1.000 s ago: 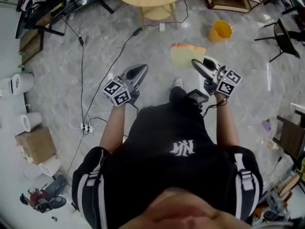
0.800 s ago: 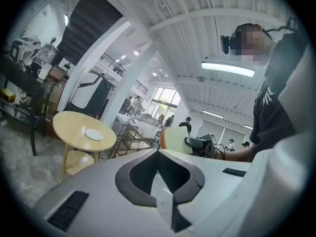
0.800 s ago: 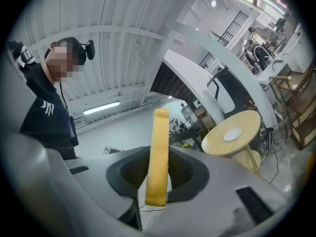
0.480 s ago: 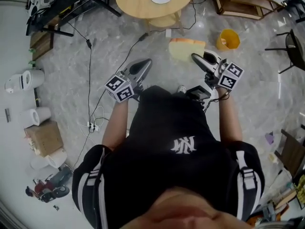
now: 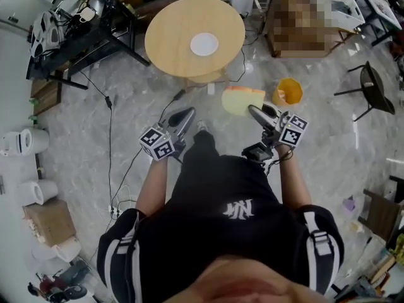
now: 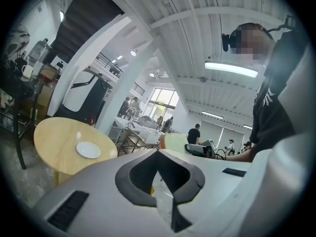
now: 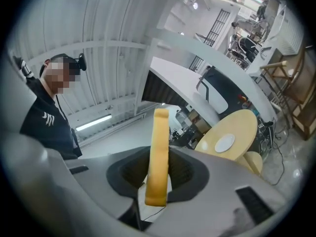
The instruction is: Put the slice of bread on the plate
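A pale slice of bread (image 5: 242, 100) with a tan crust stands on edge between the pads of my right gripper (image 5: 260, 114), which is shut on it; in the right gripper view the bread (image 7: 159, 157) rises upright out of the jaws. My left gripper (image 5: 182, 118) is held level beside it, shut, with nothing in it. The white plate (image 5: 204, 43) lies on the round wooden table (image 5: 170, 43), beyond both grippers. The plate (image 6: 88, 150) also shows in the left gripper view, and the plate (image 7: 224, 143) sits far off in the right gripper view.
A yellow bin (image 5: 290, 91) stands on the marble floor right of the bread. Black cables (image 5: 112, 125) run across the floor at left. A black desk frame (image 5: 82, 36) is left of the table, a black chair (image 5: 369, 81) at right.
The person has walked toward the table: table and plate are nearer and fully in the head view. Both grippers travelled along, the bread still in the right one.
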`<state>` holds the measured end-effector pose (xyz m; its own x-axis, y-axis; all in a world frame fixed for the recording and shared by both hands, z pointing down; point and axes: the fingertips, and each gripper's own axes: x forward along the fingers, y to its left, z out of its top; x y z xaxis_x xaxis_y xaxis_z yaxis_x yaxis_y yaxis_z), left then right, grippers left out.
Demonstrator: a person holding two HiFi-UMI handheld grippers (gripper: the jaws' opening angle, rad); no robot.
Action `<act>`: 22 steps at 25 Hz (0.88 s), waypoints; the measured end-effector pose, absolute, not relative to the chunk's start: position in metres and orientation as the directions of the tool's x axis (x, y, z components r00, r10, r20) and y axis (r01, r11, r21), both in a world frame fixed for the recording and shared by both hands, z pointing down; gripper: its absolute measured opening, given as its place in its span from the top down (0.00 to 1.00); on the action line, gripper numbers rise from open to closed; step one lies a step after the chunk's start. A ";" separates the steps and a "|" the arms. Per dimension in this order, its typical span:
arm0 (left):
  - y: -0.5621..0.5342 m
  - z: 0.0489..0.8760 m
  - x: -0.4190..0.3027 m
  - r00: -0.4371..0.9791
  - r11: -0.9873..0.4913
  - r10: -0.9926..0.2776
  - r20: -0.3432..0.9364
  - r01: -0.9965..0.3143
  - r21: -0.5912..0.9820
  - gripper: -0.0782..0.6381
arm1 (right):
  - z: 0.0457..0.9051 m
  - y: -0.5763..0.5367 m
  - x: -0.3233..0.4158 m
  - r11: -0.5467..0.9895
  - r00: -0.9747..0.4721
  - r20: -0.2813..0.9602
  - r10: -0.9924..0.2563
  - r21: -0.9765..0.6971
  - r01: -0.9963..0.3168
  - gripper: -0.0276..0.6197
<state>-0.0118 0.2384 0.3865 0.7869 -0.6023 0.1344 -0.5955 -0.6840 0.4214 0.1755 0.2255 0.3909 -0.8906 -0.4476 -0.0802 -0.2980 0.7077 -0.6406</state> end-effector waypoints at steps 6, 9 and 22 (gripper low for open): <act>0.165 0.374 -0.032 0.821 -0.727 -0.562 0.099 -0.547 0.415 0.87 | 0.366 0.158 0.146 0.710 -0.883 -0.057 -0.465 -0.619 -0.334 0.82; 0.133 0.368 -0.048 0.836 -0.753 -0.541 0.096 -0.532 0.387 0.87 | 0.360 0.123 0.130 0.707 -0.875 -0.048 -0.481 -0.612 -0.355 0.81; 0.036 0.386 -0.098 0.891 -0.795 -0.447 0.083 -0.438 0.420 0.87 | 0.362 0.028 0.064 0.672 -0.855 0.065 -0.514 -0.589 -0.449 0.81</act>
